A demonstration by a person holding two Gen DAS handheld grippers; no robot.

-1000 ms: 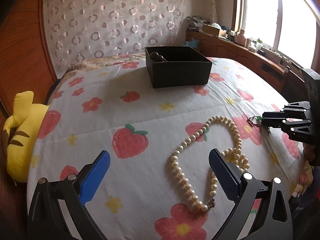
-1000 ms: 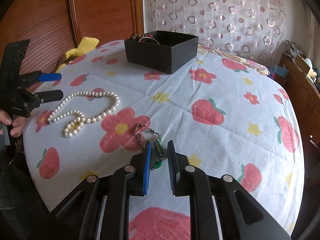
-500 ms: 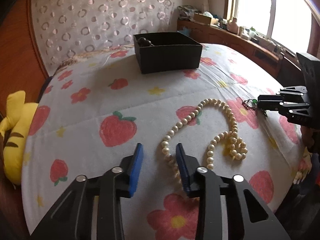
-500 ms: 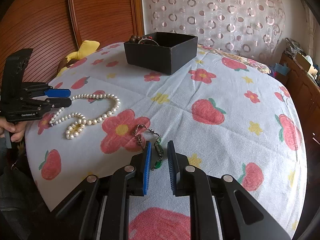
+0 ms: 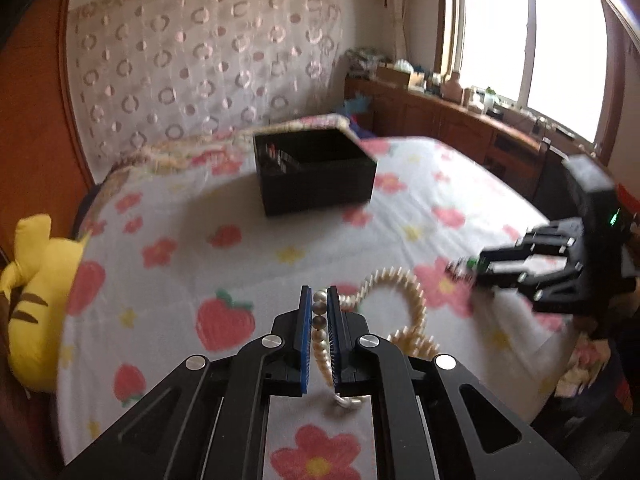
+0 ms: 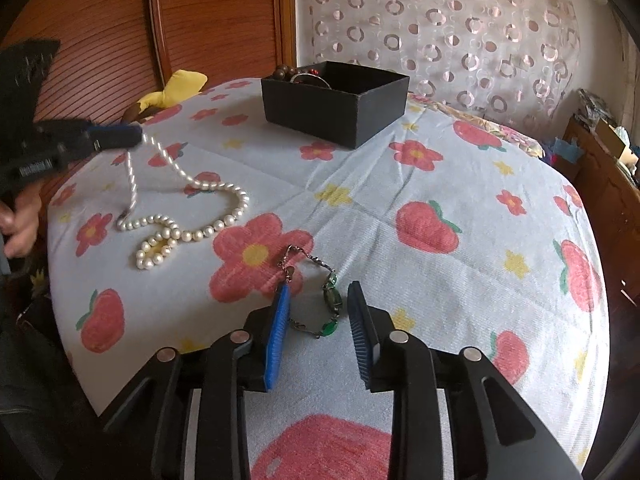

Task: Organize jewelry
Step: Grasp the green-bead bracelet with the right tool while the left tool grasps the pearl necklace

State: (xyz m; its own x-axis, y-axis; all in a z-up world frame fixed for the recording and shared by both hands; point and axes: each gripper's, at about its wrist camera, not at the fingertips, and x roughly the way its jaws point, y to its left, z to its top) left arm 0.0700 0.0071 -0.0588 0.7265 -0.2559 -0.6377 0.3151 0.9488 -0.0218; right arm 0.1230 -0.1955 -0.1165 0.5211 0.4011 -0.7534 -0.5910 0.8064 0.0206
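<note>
The black box (image 6: 335, 109) sits at the far side of the bedspread (image 6: 400, 208), open at the top. Inside it, against the far left corner, I see dark brown beads (image 6: 285, 71) and a silvery ring-shaped piece (image 6: 307, 77); the rest of its inside is hidden from me by the near wall.

My left gripper (image 5: 319, 309) has just been closing and now pinches the pearl necklace (image 6: 192, 216) near one end, a few pearls showing between its blue pads. From the right wrist view the strand hangs from those tips in two lines down to the bedspread, where the remainder lies in loose curls on a red flower print.

My right gripper (image 6: 318, 330) has just been opening, and its jaws stand moderately apart, gripping nothing. The green-stone chain bracelet (image 6: 326, 304) lies flat on the cloth between the two pads, touching neither as far as I can tell, its chain end trailing away past my left pad.
</note>
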